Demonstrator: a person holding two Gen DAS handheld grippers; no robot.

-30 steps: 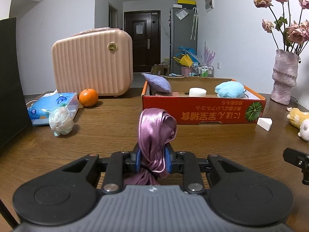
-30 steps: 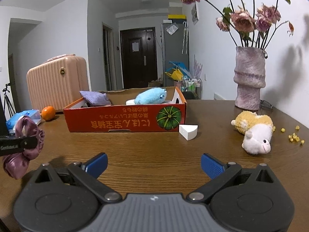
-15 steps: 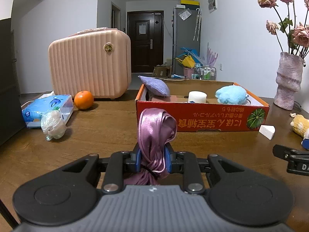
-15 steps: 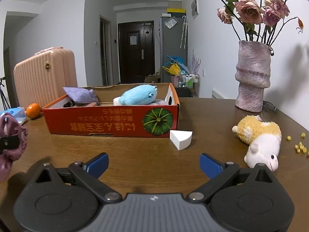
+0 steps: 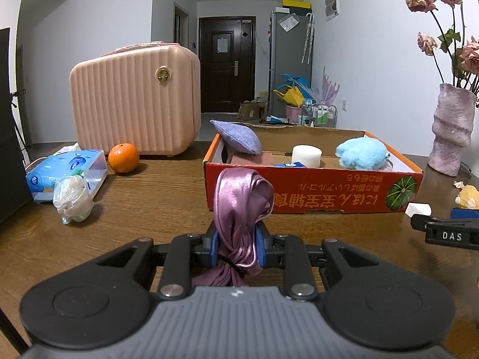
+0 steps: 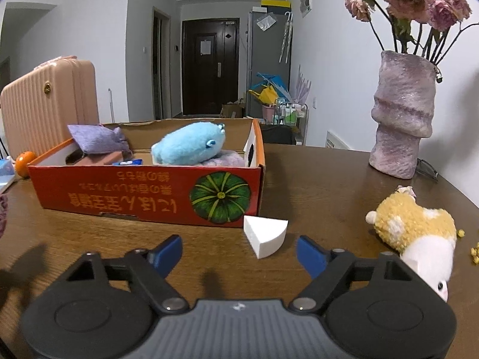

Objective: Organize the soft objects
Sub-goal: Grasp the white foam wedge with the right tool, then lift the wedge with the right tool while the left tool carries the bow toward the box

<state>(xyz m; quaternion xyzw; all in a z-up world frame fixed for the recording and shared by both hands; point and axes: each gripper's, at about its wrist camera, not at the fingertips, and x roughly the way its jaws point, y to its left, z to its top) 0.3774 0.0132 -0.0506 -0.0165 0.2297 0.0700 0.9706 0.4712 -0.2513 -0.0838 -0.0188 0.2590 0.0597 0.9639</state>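
My left gripper (image 5: 238, 246) is shut on a purple satin scrunchie (image 5: 242, 206), held above the table in front of the red cardboard box (image 5: 314, 193). The box holds a purple pillow (image 5: 236, 137), a white roll (image 5: 307, 155) and a blue plush (image 5: 360, 153). In the right wrist view my right gripper (image 6: 239, 252) has its jaws closing, a white wedge sponge (image 6: 265, 233) sitting on the table just ahead of and between the blue pads, untouched. A yellow-and-white plush animal (image 6: 416, 233) lies to its right. The right gripper's finger (image 5: 449, 233) shows at the left view's right edge.
A pink ribbed case (image 5: 134, 98), an orange (image 5: 123, 158), a blue tissue pack (image 5: 66, 172) and a crumpled plastic bag (image 5: 71, 199) sit at the left. A purple vase (image 6: 402, 113) with dried roses stands at the back right. Yellow crumbs (image 6: 467, 242) lie near the table's right edge.
My right gripper has moved forward and right toward the white wedge, and its jaws have narrowed. The left gripper keeps the scrunchie and has drifted slightly toward the box.
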